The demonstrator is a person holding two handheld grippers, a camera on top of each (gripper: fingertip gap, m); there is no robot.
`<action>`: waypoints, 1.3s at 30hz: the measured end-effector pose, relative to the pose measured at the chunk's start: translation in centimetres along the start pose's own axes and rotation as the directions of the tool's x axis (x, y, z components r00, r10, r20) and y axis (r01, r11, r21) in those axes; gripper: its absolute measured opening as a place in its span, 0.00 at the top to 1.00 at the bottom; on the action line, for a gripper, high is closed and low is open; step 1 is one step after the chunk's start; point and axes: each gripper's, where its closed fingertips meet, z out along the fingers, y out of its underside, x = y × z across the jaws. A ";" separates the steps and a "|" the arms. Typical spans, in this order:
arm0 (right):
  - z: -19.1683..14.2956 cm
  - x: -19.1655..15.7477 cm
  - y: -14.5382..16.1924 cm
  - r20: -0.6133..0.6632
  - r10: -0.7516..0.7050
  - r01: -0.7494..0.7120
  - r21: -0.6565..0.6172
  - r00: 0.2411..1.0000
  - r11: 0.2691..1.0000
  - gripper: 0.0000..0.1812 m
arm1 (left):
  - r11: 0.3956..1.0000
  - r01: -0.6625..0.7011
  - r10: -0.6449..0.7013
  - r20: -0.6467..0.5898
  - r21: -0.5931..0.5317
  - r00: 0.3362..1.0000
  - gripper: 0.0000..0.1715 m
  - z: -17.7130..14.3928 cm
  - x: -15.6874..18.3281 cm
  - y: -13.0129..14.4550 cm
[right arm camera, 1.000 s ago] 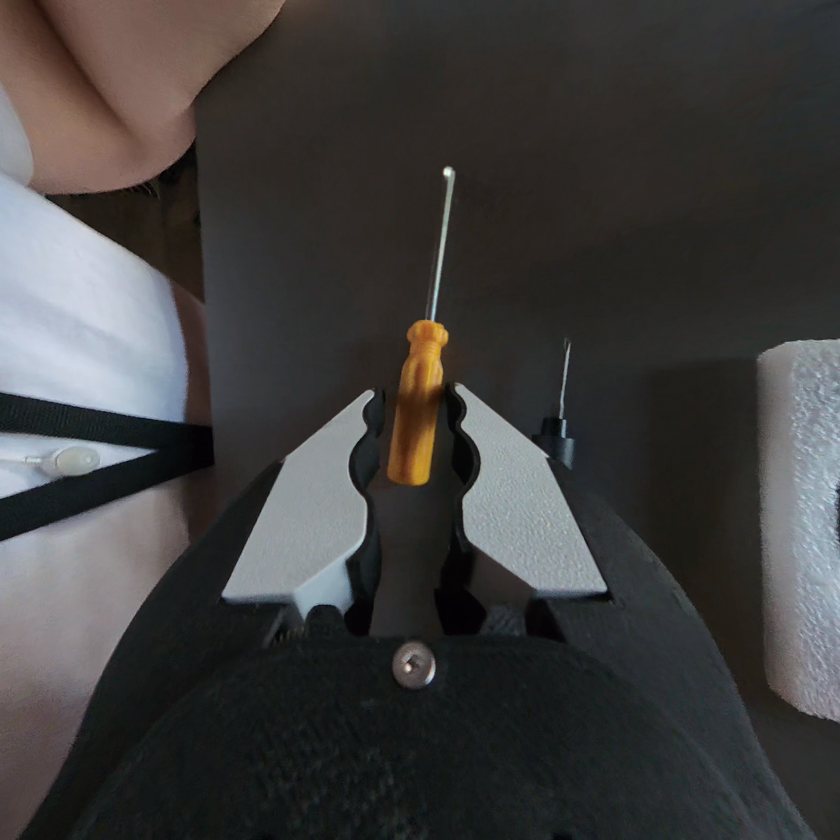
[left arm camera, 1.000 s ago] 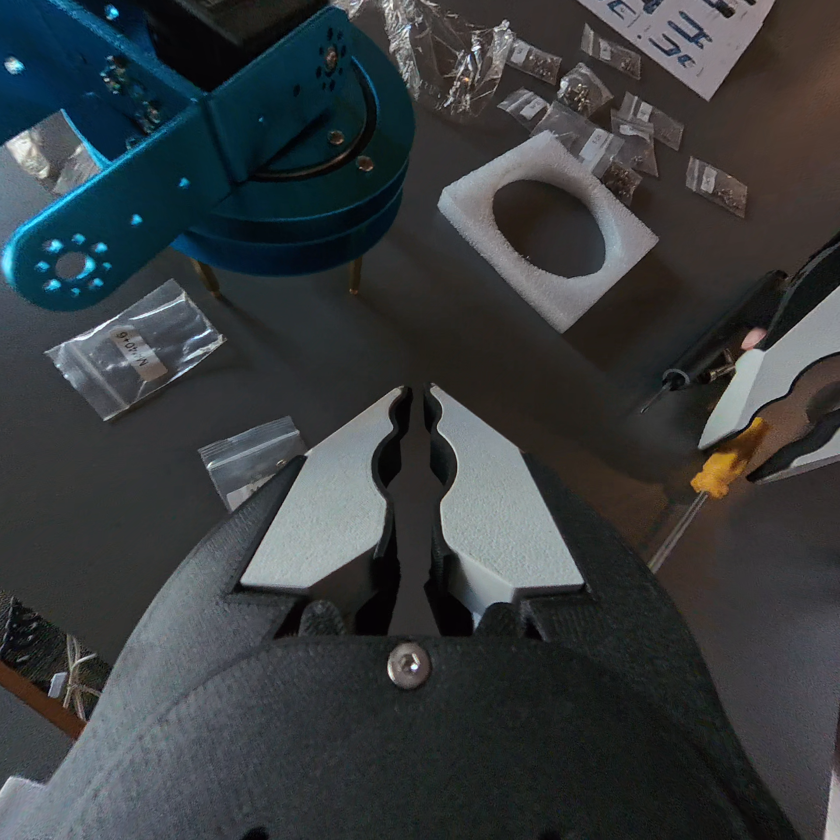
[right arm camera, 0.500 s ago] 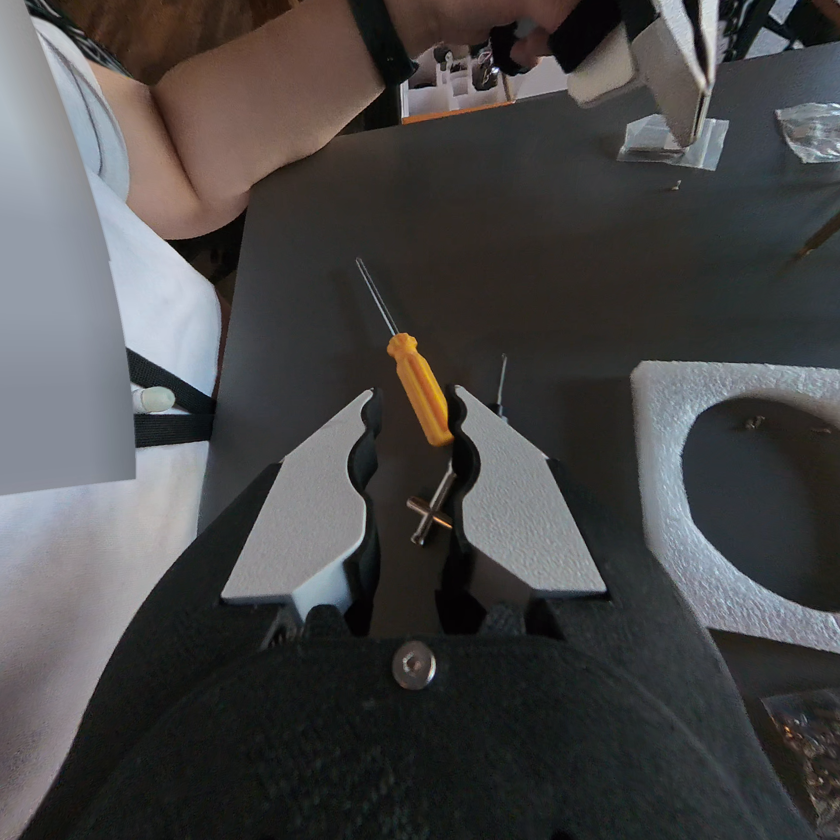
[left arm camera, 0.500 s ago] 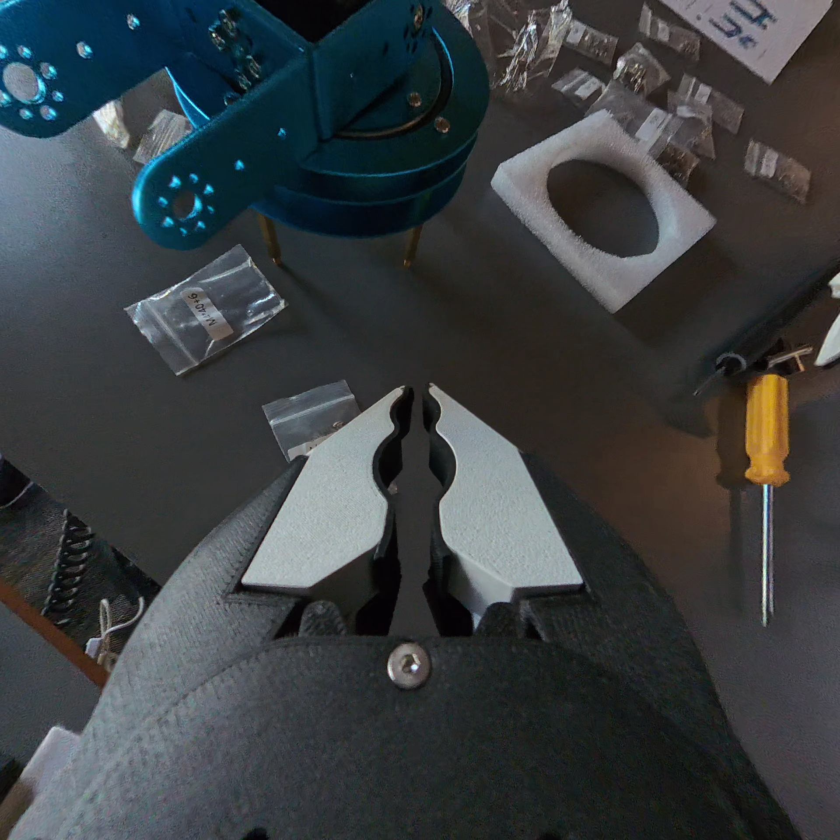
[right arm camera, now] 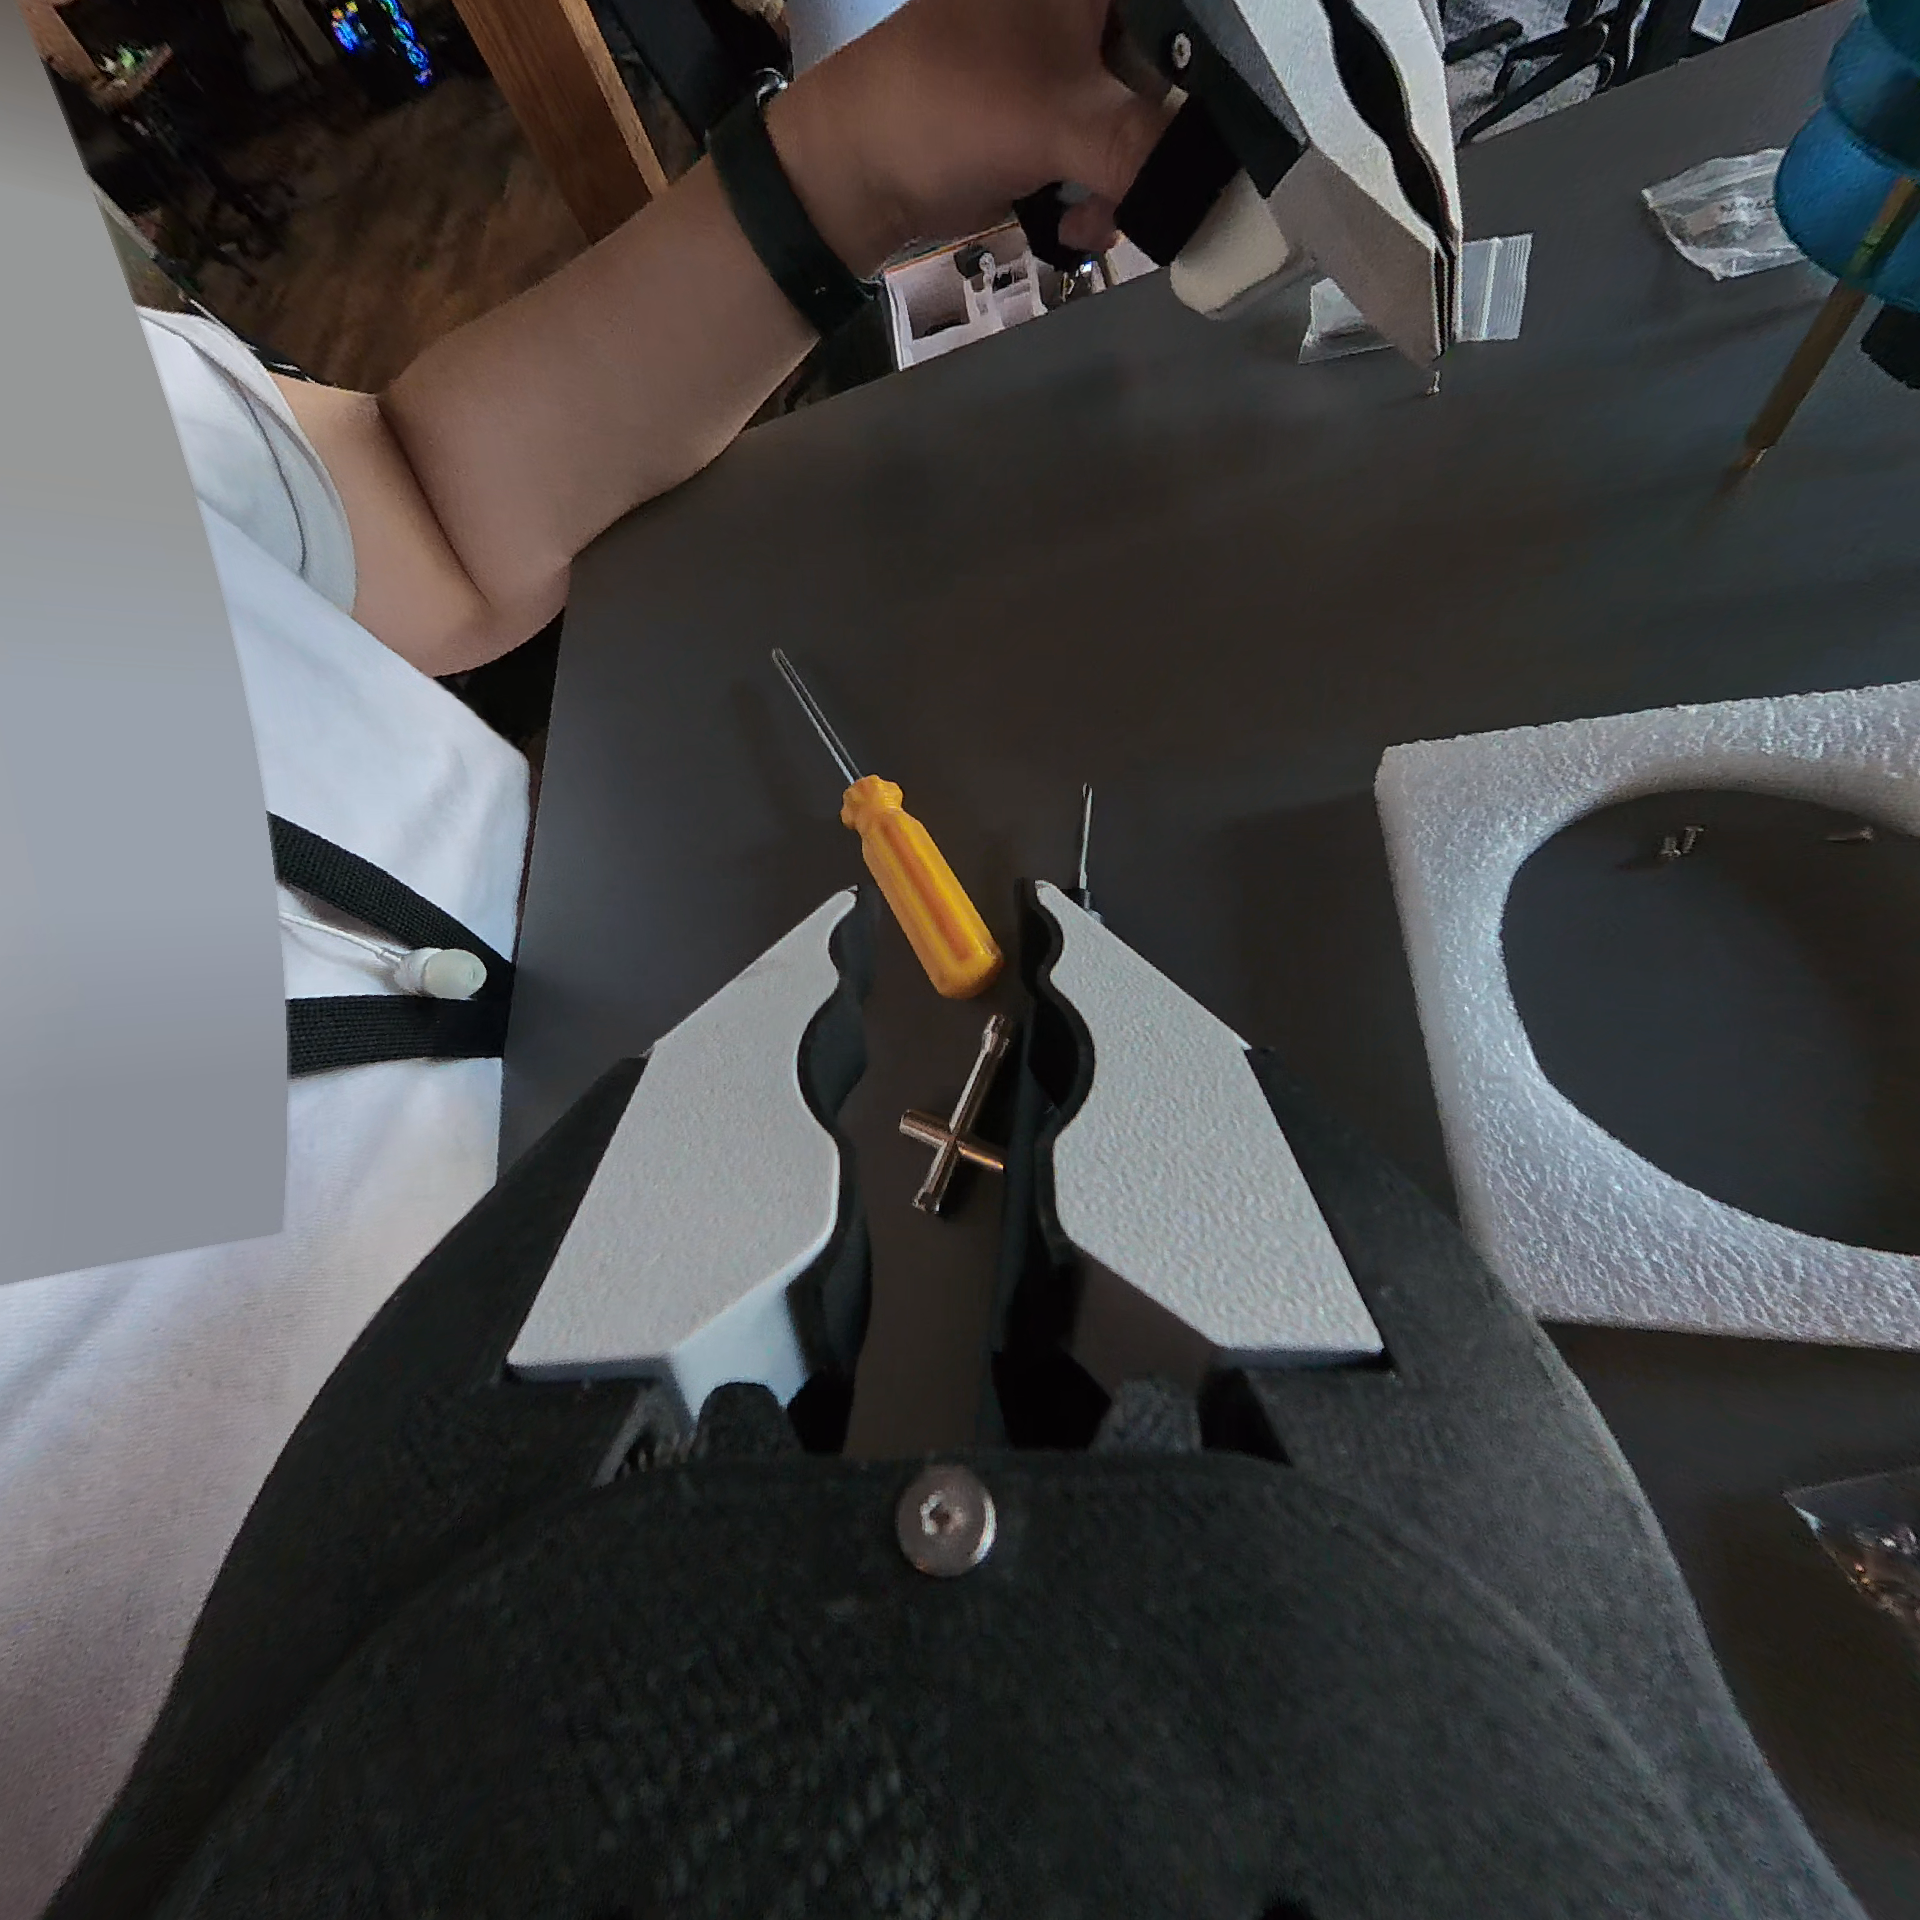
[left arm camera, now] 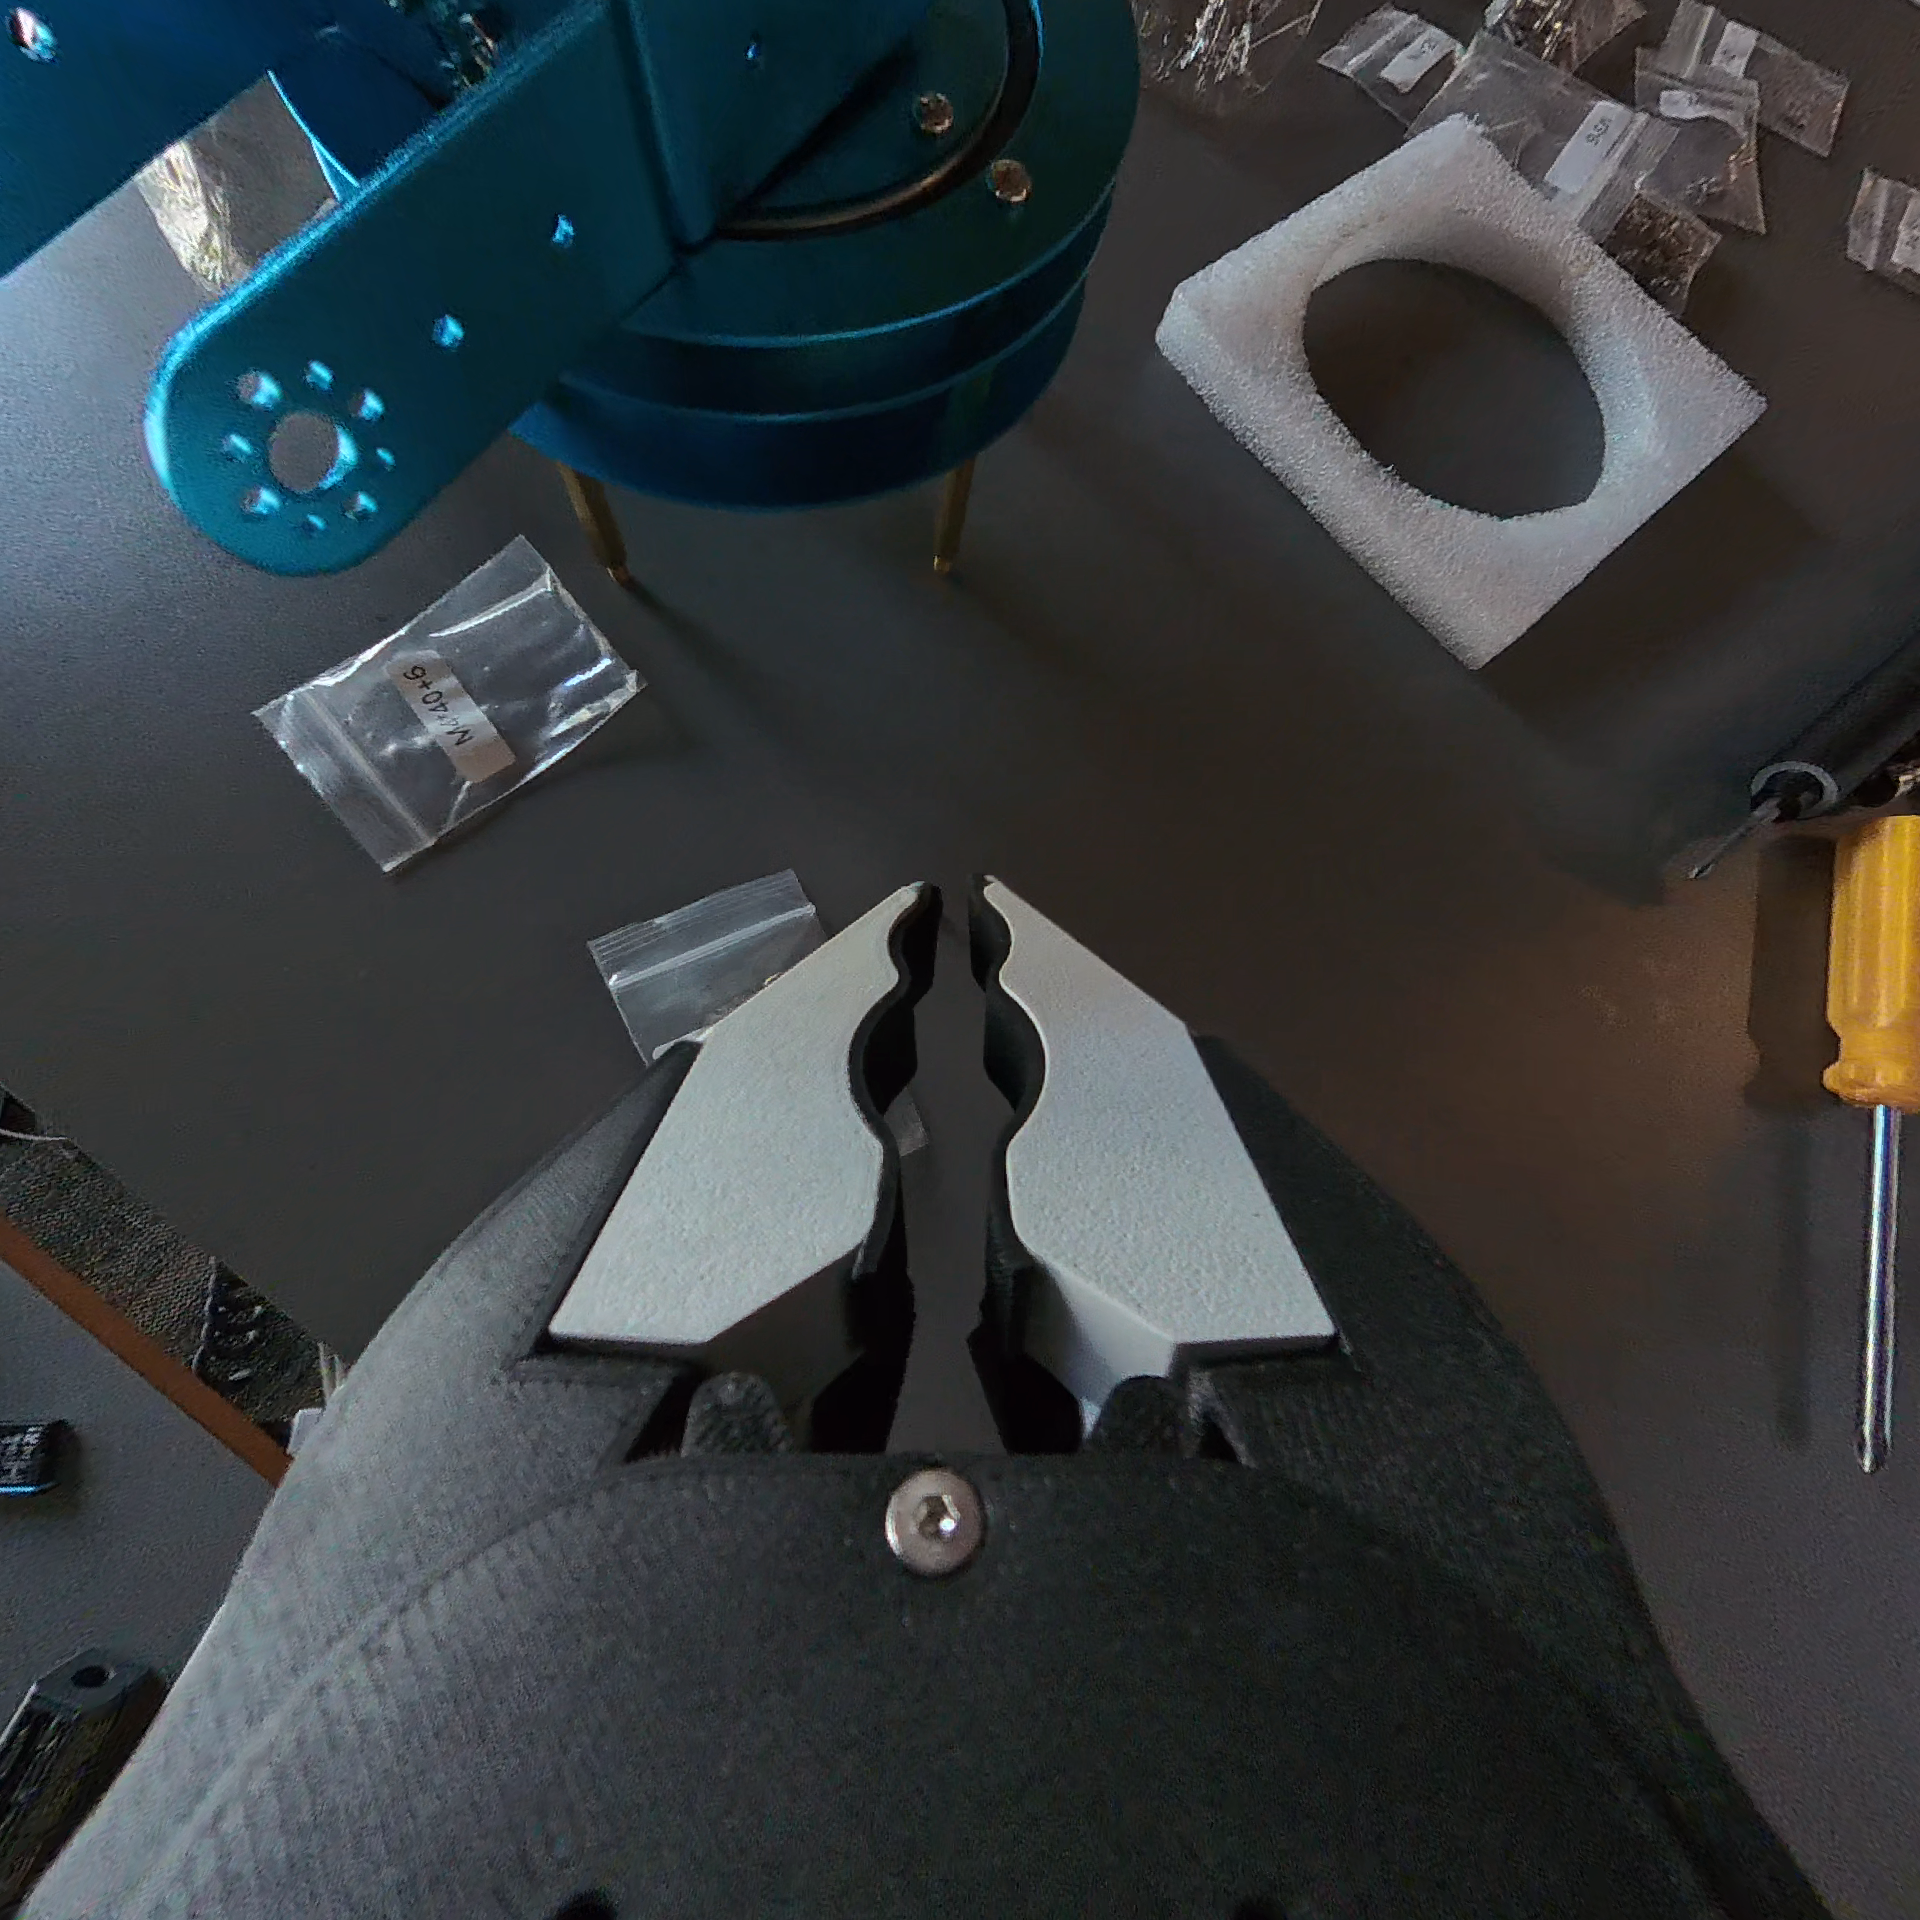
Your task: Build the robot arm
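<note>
Here, left claw nearly closed, empty, above small bag at nine o'clock; right claw wide, empty, straddling yellow screwdriver and cross wrench lying flat on table.

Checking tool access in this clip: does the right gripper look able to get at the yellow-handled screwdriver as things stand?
Probably yes. The right gripper is open and empty, and the yellow-handled screwdriver lies flat on the table just off its fingertips with nothing over it; only a small cross-shaped metal tool lies close by.

Black tool edge-cropped
</note>
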 end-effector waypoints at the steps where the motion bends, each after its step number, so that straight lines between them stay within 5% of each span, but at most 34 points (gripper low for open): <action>1: 0.0 0.1 0.1 -0.004 0.000 0.000 -0.002 1.000 1.000 0.86 | 1.000 0.004 -0.004 -0.002 0.003 1.000 0.98 0.0 0.0 0.0; 24: -0.4 0.3 0.2 -0.019 0.017 -0.017 -0.007 1.000 1.000 0.86 | 1.000 -0.014 0.015 0.010 -0.027 1.000 1.00 0.9 -0.2 0.6; 39: -0.2 0.2 0.3 -0.026 0.009 -0.009 -0.012 1.000 1.000 0.86 | 0.984 0.126 -0.116 -0.083 0.129 0.990 1.00 -1.2 -0.4 -1.5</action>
